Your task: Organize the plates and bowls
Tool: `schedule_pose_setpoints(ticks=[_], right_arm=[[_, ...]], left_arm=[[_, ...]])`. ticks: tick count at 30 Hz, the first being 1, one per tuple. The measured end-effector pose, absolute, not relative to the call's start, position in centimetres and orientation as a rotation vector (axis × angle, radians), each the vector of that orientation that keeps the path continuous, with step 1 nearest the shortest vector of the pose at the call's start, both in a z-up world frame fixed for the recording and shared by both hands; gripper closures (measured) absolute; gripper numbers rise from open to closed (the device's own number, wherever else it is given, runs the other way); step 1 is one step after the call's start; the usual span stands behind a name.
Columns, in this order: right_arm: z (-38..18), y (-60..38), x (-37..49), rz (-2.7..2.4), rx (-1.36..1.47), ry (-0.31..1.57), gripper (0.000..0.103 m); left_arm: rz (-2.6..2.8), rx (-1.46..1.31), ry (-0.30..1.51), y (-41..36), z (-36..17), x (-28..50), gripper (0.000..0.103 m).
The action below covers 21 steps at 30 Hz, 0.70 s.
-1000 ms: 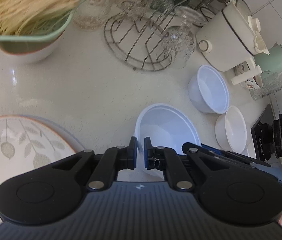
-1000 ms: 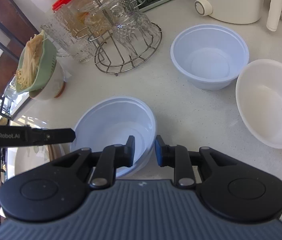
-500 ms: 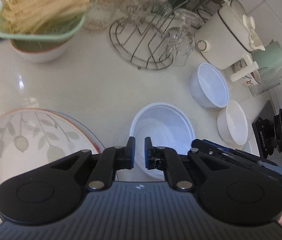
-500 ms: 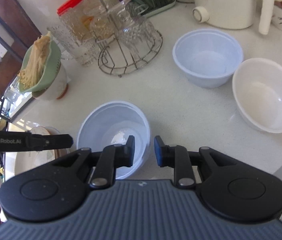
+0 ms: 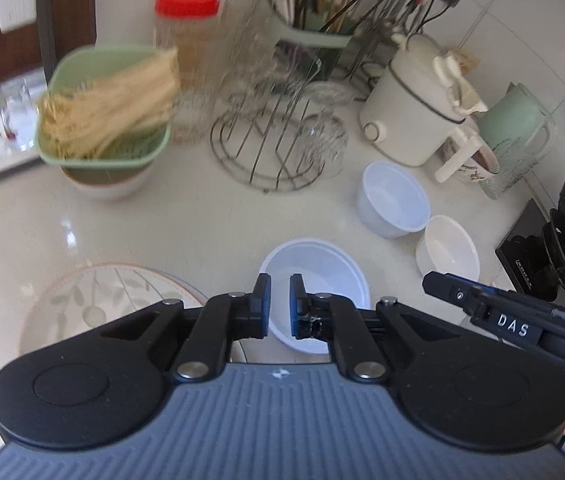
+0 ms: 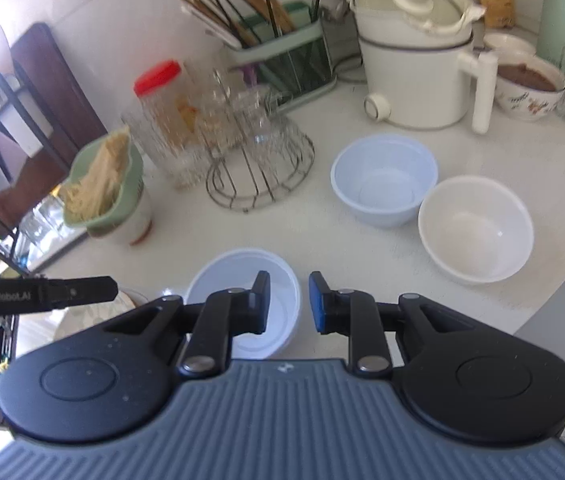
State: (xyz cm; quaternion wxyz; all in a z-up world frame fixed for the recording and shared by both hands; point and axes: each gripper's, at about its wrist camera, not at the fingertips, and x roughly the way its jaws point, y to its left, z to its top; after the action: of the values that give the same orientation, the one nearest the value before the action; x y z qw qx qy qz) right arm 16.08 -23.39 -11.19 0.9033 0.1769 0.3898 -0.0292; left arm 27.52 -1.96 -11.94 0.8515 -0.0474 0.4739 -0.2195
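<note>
Two grippers empty | left gripper (image 5: 279, 306), right gripper (image 6: 289, 303) above bowl (image 6: 242, 276)

The left gripper (image 5: 279, 306) hovered, fingers (image 5: 261, 304) slightly apart, over a pale blue bowl (image 5: 316, 276) beside a leaf-patterned plate (image 5: 102, 300) on the tabletop (image 5: 182, 220).

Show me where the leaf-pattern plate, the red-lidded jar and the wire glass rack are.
leaf-pattern plate (image 5: 94, 304), left wrist view, on its patterned face.
red-lidded jar (image 6: 157, 76), right wrist view, on the red lid.
wire glass rack (image 5: 260, 160), left wrist view, on the wires above its base ring.
</note>
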Motion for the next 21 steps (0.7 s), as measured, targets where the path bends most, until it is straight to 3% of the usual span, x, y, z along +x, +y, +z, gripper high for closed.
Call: schedule_pose_setpoints(ticks=[21], right_arm=[[-7.4,-26.1,14.0,-0.120,0.296,0.738,0.078]], left_arm=[[-0.525,0.004,0.864,-8.2,-8.6,26.9,0.094]])
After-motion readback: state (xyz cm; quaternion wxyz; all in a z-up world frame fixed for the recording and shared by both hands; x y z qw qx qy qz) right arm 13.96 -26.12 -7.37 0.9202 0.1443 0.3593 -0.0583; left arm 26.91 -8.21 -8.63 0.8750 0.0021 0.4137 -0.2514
